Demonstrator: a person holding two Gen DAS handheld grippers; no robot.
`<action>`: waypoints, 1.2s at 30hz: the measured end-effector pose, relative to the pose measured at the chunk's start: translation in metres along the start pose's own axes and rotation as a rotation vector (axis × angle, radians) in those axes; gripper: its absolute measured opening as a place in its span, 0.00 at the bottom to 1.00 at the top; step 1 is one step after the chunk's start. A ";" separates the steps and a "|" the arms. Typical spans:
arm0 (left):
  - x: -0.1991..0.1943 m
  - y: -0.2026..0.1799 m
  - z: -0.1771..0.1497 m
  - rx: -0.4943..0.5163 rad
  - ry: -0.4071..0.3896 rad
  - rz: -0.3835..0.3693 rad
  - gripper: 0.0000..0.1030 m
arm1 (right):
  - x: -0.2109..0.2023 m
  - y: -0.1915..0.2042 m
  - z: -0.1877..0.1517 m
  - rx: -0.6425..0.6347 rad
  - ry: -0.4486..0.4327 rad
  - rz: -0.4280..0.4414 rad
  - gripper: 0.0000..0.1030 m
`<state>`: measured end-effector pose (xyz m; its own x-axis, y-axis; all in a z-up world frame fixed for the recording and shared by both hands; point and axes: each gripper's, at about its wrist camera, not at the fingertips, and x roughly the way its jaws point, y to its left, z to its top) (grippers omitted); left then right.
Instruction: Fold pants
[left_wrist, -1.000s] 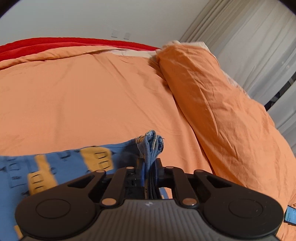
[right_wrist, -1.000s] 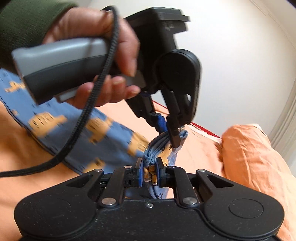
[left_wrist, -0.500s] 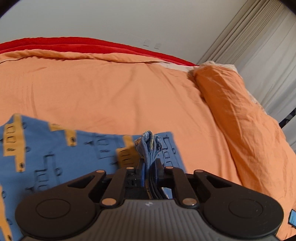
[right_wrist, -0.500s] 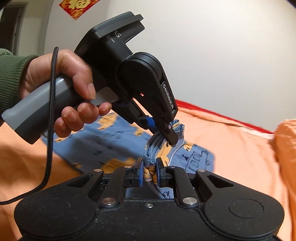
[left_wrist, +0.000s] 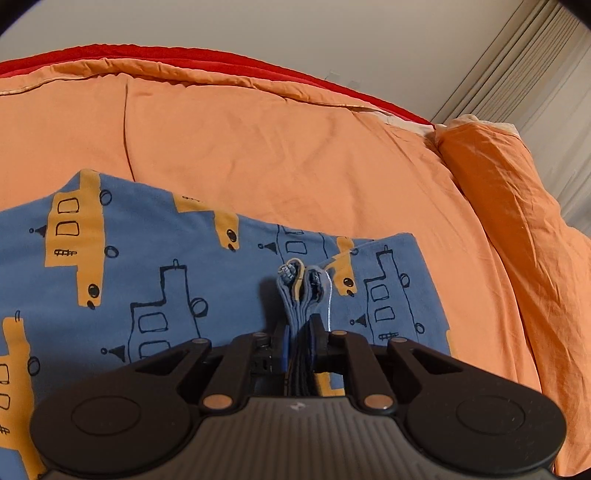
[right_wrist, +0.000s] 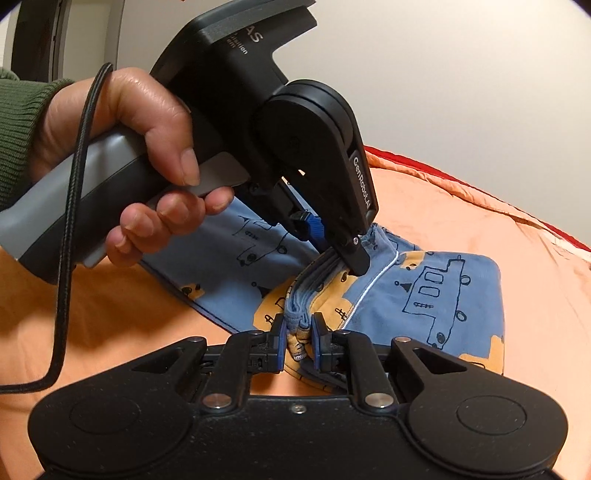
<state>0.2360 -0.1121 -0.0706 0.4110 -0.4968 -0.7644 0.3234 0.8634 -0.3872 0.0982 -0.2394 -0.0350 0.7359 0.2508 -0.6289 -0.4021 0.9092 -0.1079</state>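
The blue pants (left_wrist: 155, 280) lie spread on the orange bedspread (left_wrist: 258, 147), filling the lower left of the left wrist view. The left gripper (left_wrist: 300, 332) is clenched on a bunched hem (several layers thick). In the right wrist view, the right gripper (right_wrist: 298, 332) pinches another fold just below it.
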 end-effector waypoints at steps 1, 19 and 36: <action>0.000 -0.001 0.000 0.002 -0.002 0.001 0.10 | -0.001 0.002 0.000 0.001 -0.001 0.001 0.14; -0.018 0.000 0.008 -0.014 -0.015 -0.051 0.10 | -0.018 0.004 0.009 0.029 -0.032 -0.016 0.15; -0.087 0.085 0.000 -0.051 -0.065 0.060 0.10 | 0.012 0.070 0.057 -0.071 -0.063 0.168 0.15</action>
<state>0.2280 0.0044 -0.0365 0.4829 -0.4477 -0.7526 0.2535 0.8941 -0.3692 0.1101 -0.1540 -0.0066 0.6870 0.4196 -0.5933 -0.5581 0.8275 -0.0609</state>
